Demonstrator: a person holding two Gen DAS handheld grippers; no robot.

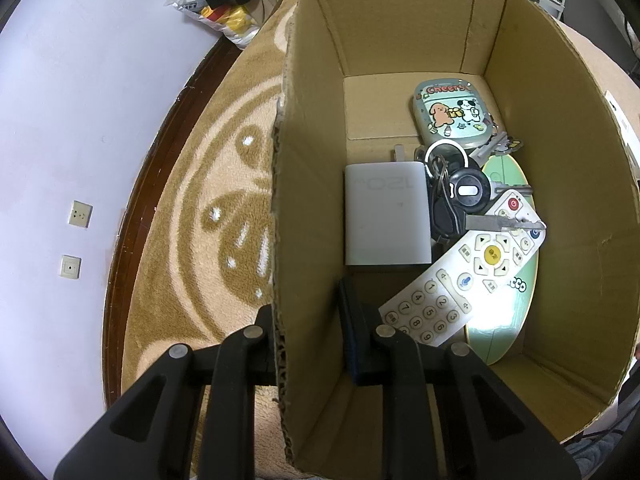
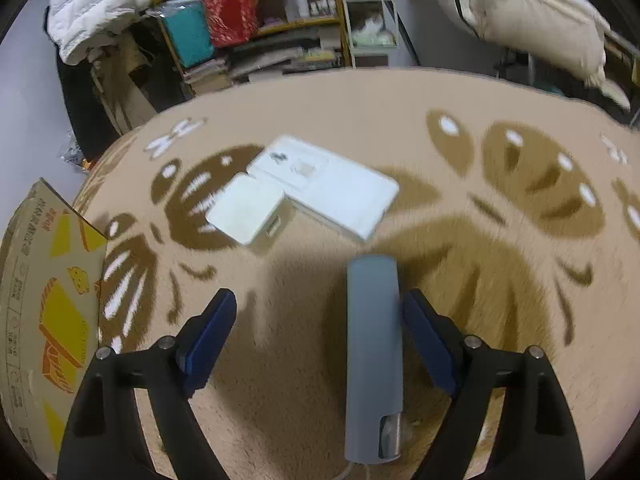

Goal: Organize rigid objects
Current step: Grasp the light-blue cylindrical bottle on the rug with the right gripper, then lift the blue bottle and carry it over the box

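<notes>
Jaws of the right gripper (image 2: 318,330) are standing wide around the grey stick-shaped device (image 2: 374,356) on the rug (image 2: 480,128), its long side pointing away, hugging one pad. Left gripper (image 1: 310,332) is pinching the cardboard box (image 1: 560,200) wall.

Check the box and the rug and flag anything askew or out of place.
In the cardboard box the white remote lies slanted, propped on the green oval board, with a key across it. On the rug the grey bar-shaped device sits off-centre between the right tool's open fingers.
</notes>
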